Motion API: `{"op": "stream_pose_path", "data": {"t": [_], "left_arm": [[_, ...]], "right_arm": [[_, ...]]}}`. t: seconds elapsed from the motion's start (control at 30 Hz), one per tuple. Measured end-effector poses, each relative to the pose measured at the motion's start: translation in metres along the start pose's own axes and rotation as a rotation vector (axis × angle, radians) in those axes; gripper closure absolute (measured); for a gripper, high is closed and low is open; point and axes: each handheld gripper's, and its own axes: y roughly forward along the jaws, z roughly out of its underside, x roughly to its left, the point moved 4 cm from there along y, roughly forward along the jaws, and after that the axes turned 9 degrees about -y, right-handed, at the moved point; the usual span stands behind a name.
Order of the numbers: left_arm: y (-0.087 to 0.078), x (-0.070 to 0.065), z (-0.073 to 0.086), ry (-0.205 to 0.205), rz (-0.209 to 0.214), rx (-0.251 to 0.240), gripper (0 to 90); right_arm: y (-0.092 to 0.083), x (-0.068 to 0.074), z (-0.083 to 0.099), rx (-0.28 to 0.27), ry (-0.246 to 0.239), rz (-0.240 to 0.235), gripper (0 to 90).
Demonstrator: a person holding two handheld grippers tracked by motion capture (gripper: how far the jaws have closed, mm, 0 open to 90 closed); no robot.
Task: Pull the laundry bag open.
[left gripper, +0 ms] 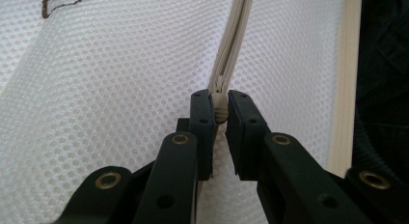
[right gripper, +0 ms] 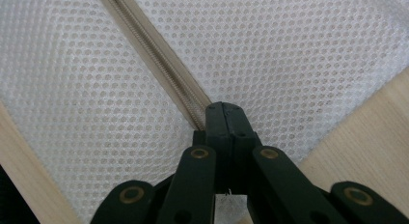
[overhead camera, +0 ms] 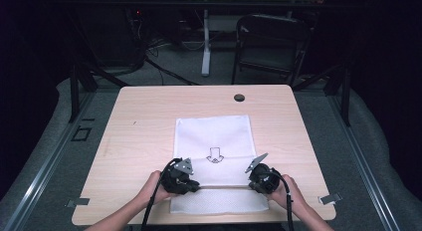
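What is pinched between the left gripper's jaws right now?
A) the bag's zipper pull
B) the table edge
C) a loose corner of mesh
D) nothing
A: in the left gripper view the left gripper has its jaws closed on the beige zipper pull of the white mesh bag.

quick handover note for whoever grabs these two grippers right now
Left gripper: shut on the beige zipper slider of the white mesh zip bag.
Right gripper: shut on the beige zipper tape at the bag's other end.
Bag lies flat on the light wooden table, near edge, arrow print up.
Done: both ends gripped.
Left: probably draw the slider along the zipper while the right holds; how far it has run I cannot tell.
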Motion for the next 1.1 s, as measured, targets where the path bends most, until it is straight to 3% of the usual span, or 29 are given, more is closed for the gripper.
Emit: {"op": "stream_pose_path", "data": {"t": [0.7,1.03,1.1], "left_arm": [[-0.011,0.004,0.009,-0.027,0.001,-0.015,81.2],[-0.011,0.004,0.01,-0.017,0.007,-0.009,81.3],[-0.013,0.005,0.012,-0.016,-0.007,0.0,81.3]], "right_arm": [[-0.003,-0.004,0.01,-0.002,0.018,-0.01,90.0],[-0.005,-0.005,0.011,0.009,0.015,-0.011,90.0],[-0.005,-0.006,0.012,0.011,0.016,-0.019,90.0]]}}
